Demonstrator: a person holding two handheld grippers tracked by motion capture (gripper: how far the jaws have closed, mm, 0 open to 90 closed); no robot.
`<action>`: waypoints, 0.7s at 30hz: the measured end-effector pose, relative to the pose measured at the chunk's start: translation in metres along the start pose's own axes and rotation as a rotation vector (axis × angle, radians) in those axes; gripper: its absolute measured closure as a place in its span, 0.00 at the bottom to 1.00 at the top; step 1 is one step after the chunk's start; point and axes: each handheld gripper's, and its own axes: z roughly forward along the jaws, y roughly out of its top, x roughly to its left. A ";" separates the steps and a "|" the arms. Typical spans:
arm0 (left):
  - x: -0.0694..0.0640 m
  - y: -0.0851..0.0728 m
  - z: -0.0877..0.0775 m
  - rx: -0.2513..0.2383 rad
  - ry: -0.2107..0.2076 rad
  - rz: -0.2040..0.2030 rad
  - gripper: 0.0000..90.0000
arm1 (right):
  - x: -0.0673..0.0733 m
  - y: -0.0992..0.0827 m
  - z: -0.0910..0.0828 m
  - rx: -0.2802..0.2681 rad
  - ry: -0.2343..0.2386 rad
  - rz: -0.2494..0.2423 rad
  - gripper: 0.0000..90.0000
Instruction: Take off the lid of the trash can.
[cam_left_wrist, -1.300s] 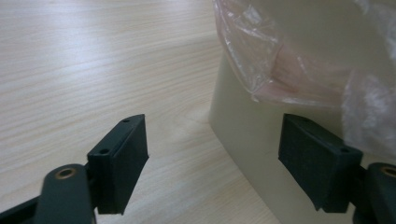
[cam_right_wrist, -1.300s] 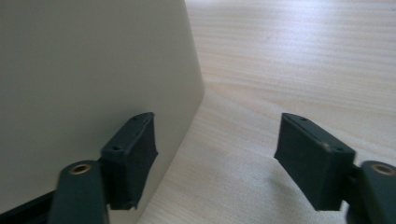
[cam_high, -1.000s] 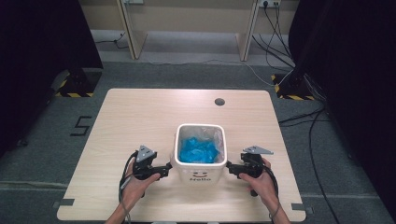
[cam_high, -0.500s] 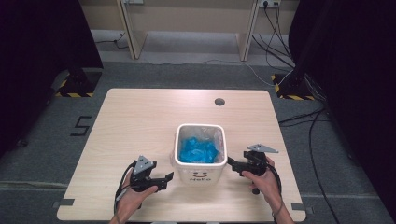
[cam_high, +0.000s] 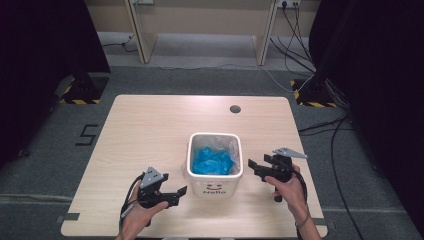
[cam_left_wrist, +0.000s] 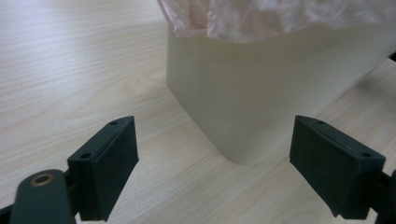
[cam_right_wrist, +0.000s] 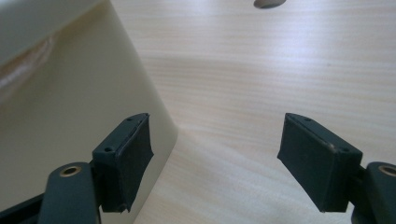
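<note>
The wooden bench (cam_high: 150, 130) carries one white bin (cam_high: 215, 187) near its front edge, in the middle between the two hands. A thin plastic bag (cam_high: 234, 147) lines the bin and folds over its rim, and something blue and crumpled (cam_high: 212, 161) lies inside. The bin looks like stiff, smooth plastic and is probably light, so its walls may slip under hard pads. I judge the best hold is on two opposite walls, low under the folded bag, because the film is soft and would slide or tear.

The left claw (cam_high: 181, 192) is near the bin's left front corner, a little apart; its jaws have just been opening and hold nothing. The right claw (cam_high: 252, 167) is just beside the right wall; its jaws have just been closing slightly, but they are open and empty.
</note>
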 end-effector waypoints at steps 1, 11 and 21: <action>-0.002 0.002 -0.002 -0.002 0.001 0.006 0.16 | 0.000 0.003 -0.002 -0.004 -0.003 -0.002 0.27; -0.022 0.019 -0.018 -0.033 -0.030 0.070 0.16 | 0.008 0.036 -0.014 -0.074 0.042 -0.018 0.37; -0.033 0.036 -0.020 -0.063 -0.035 0.113 0.16 | 0.026 0.067 -0.013 -0.084 0.108 -0.051 0.52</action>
